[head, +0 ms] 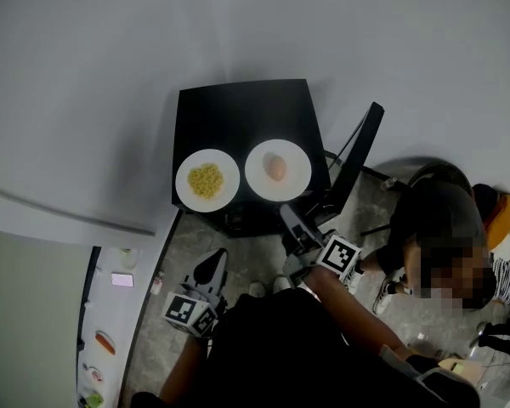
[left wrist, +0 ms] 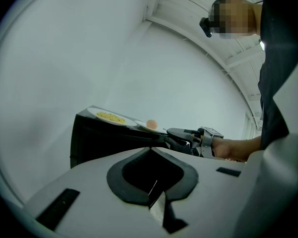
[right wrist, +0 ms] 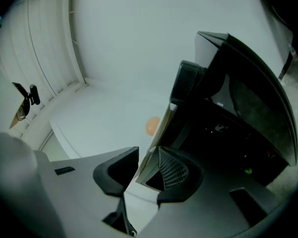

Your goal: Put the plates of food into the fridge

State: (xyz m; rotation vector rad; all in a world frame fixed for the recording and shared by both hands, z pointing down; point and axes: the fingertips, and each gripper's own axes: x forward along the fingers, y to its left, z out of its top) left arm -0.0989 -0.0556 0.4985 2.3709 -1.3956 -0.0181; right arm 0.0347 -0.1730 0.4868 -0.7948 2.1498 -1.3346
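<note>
Two plates (corn plate (head: 206,157), egg plate (head: 295,177)) on black table (head: 238,109)

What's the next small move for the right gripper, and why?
Probably close the right gripper on the near rim of the plate with the orange ball. In the right gripper view that rim already sits between its open jaws, not yet pinched. The plate of yellow food can wait.

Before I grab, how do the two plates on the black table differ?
The left plate holds a spread heap of yellow food; the right plate holds a single pale orange lump. The right plate's near rim sits between the right gripper's open fingers; the left plate has no gripper at it. Both are round, white, alike in size, side by side on the table.
</note>
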